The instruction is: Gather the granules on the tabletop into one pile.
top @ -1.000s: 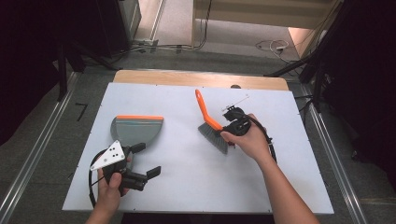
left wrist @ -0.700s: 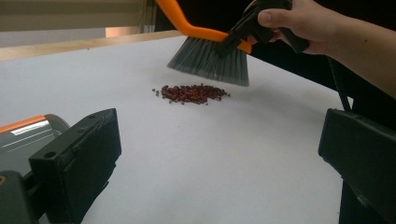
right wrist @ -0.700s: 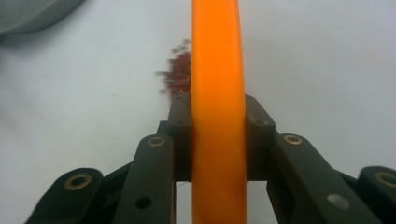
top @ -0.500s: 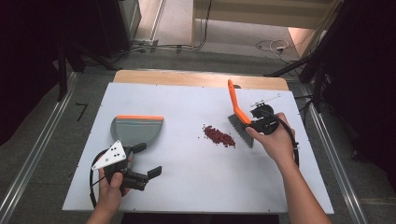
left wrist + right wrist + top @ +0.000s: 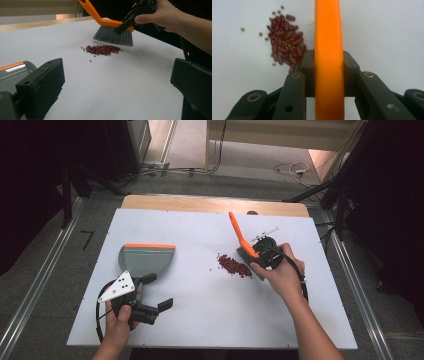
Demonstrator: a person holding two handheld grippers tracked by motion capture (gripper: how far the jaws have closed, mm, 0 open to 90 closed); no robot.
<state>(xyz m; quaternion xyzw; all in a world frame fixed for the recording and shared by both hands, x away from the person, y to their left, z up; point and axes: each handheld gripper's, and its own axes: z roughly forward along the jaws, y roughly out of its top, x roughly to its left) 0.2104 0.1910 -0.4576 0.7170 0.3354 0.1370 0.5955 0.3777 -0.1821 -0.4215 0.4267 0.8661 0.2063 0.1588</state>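
**Brush clamped by its handle, beans waiting**

The right claw [image 5: 328, 72] pinches the orange brush [image 5: 241, 239] handle, a stiff, light bar best gripped low near the grey bristles [image 5: 113, 37]. The soft bristles hang just above the loose, rolling beans [image 5: 234, 265] mid-counter [image 5: 200, 320]. The left claw [image 5: 157, 292] stands wide, empty, beside the dustpan [image 5: 146, 258].

Orange-handled plastic brush with grey bristles [image 5: 244, 247]; dark red beans flecked with green ones [image 5: 234, 265]; grey plastic dustpan edged orange [image 5: 146, 258]; white bench [image 5: 200, 320]; black tongs [image 5: 328, 72].
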